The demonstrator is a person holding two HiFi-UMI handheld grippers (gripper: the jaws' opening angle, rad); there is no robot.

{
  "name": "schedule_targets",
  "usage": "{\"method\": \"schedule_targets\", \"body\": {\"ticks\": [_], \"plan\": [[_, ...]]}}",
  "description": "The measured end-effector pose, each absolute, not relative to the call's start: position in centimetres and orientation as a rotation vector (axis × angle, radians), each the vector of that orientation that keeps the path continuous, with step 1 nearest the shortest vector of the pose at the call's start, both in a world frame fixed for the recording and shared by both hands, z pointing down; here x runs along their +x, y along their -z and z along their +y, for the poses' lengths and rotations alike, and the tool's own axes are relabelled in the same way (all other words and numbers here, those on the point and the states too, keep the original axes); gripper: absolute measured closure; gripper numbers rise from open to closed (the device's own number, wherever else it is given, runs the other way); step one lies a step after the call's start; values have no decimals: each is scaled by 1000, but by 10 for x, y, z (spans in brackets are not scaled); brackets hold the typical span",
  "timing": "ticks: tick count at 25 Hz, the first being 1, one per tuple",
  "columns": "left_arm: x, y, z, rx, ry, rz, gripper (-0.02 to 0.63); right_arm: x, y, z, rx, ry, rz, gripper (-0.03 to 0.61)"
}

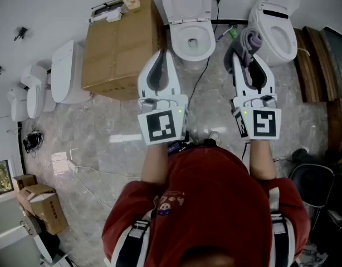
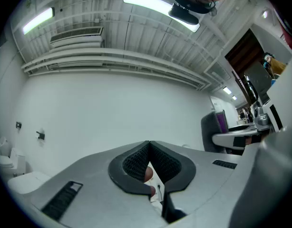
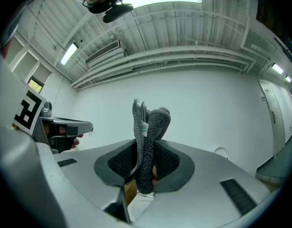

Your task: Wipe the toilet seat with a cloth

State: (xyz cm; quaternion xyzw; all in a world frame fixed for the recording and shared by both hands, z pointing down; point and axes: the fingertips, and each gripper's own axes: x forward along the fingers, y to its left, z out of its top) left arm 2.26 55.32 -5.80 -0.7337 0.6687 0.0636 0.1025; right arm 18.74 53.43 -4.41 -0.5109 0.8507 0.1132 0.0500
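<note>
In the head view a white toilet [image 1: 191, 36] with its lid raised stands on the floor ahead, between my two grippers. My right gripper [image 1: 244, 57] is shut on a grey cloth [image 1: 249, 41] that sticks out beyond its tips. In the right gripper view the cloth [image 3: 148, 127] stands folded upright between the pads of the right gripper [image 3: 145, 148], against a white wall and ceiling. My left gripper [image 1: 161, 57] is shut with nothing in it. In the left gripper view the pads of the left gripper [image 2: 149, 143] meet, with only wall behind.
A large cardboard box [image 1: 118, 43] stands left of the toilet. A second toilet [image 1: 278, 29] is at the right and more white toilets [image 1: 64, 71] at the left. Wooden planks [image 1: 313, 60], a chair [image 1: 311, 182], small boxes [image 1: 42, 206] and a floor cable [image 1: 200, 82] lie around.
</note>
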Motion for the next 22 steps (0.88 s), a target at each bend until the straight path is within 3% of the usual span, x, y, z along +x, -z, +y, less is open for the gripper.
{"method": "schedule_targets", "body": {"ticks": [22], "plan": [[93, 52, 535, -2137, -153, 2036, 601, 261, 37, 507, -1497, -226, 2578, 483]]}}
